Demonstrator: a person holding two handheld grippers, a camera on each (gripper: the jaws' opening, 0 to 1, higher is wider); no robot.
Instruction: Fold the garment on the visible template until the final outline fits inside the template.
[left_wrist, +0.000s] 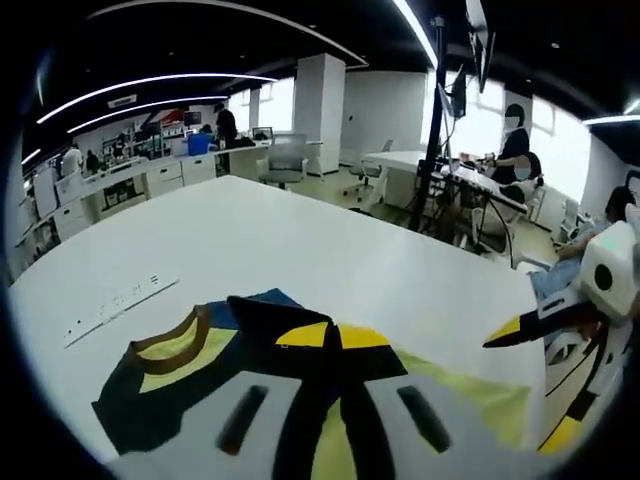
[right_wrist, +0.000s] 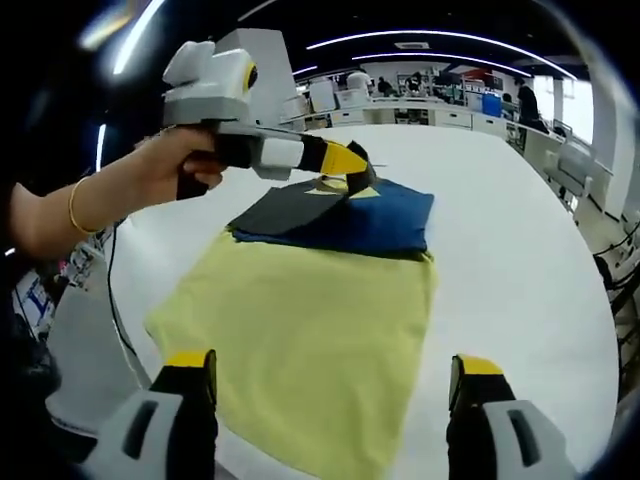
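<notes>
The garment (right_wrist: 320, 300) lies flat on the white table (right_wrist: 540, 250), yellow part near, navy part far. The left gripper (right_wrist: 352, 168) pinches its far dark edge, lifting it. The right gripper (right_wrist: 335, 385) hovers spread above the near hem. Bare tabletop surrounds the cloth.

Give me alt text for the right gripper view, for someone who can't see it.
A hand-held left gripper pinches a fold of the navy and yellow garment lying on a white table. The right gripper hovers open above its near edge.

an open-plan office or lab: long white tables (left_wrist: 300, 240), desks with chairs (left_wrist: 285, 160), strip ceiling lights (left_wrist: 150, 80).
</notes>
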